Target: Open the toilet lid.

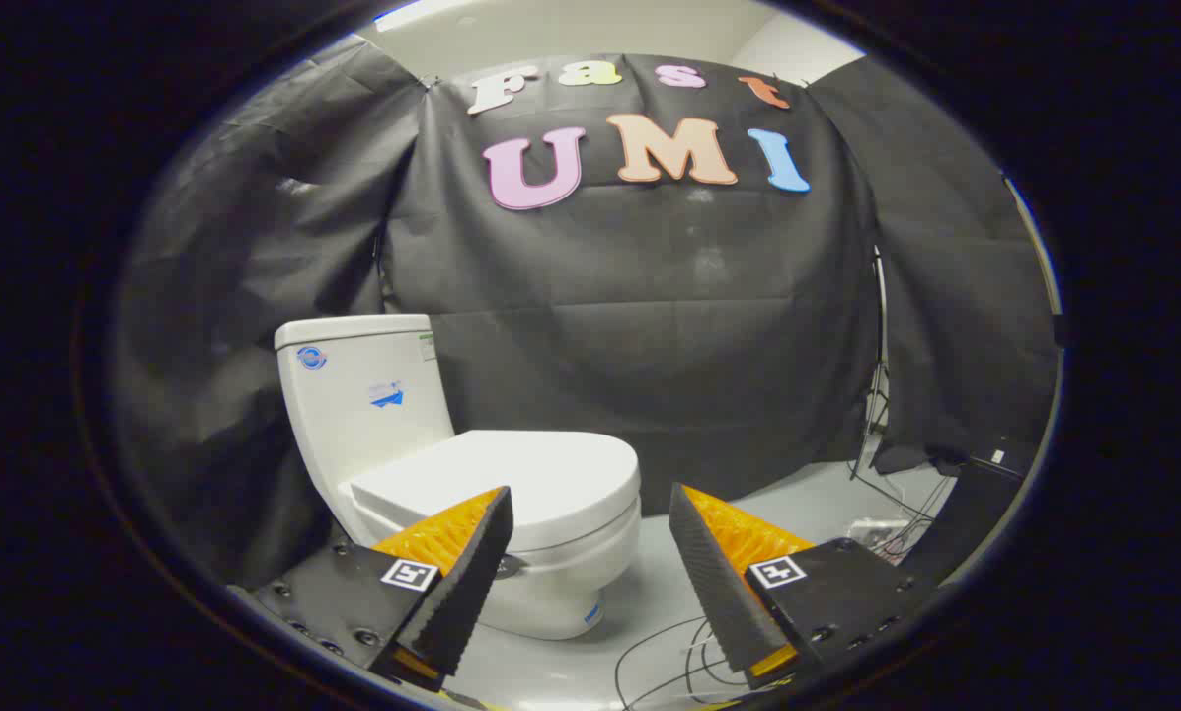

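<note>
Claw (pixel 590 513) is spread wide, nothing between its fingers, and it sits short of the toilet (pixel 472 464) with no contact. The toilet stands on the floor (pixel 808 504) against the black booth wall. Its lid (pixel 511 479) is down flat on the seat, forward of the tank (pixel 363 395). The lid's front edge lies beyond and slightly to the left-finger side of the claw gap. Task looks not started.

Risks, judged from here:
- The claw is aimed a bit past the lid's front rim toward the open floor, so a straight push forward would likely miss the lid and slide along the bowl side.
- The lid is smooth and glossy. A finger hooked under the rim could slip, or catch the seat too and lift both.
- Loose cables (pixel 669 652) lie on the floor just beside the toilet base, under the claw, and are a snag hazard if the claw drops low.

Hard to make out:
- The left finger (pixel 452 563) covers the near corner of the lid and bowl.
- The lid/seat seam is barely readable, and the hinge by the tank is not clear.
- The gear in the corner past the right finger (pixel 739 573) is too dark to identify.
</note>
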Action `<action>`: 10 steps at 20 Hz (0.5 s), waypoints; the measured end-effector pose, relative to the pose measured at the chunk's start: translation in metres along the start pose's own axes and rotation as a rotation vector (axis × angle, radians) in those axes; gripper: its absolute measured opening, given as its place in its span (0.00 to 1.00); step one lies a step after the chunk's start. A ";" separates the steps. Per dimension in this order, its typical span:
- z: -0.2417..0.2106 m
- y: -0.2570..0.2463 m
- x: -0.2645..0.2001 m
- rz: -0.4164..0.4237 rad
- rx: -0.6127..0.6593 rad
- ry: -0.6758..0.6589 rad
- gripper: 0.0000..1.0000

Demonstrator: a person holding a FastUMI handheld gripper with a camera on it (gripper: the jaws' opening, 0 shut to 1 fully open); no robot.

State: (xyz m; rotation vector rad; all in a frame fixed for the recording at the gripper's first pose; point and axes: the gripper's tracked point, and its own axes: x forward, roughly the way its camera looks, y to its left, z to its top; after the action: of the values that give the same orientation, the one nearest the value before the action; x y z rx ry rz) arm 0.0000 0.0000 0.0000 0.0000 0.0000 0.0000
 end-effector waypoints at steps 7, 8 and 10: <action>-0.003 0.001 0.001 0.001 -0.005 0.012 0.98; -0.004 0.001 0.002 0.000 -0.003 0.014 0.98; -0.003 -0.001 0.004 -0.005 0.006 0.018 0.98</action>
State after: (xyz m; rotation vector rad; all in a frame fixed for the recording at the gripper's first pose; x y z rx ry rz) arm 0.0036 -0.0009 -0.0027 0.0059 0.0176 -0.0055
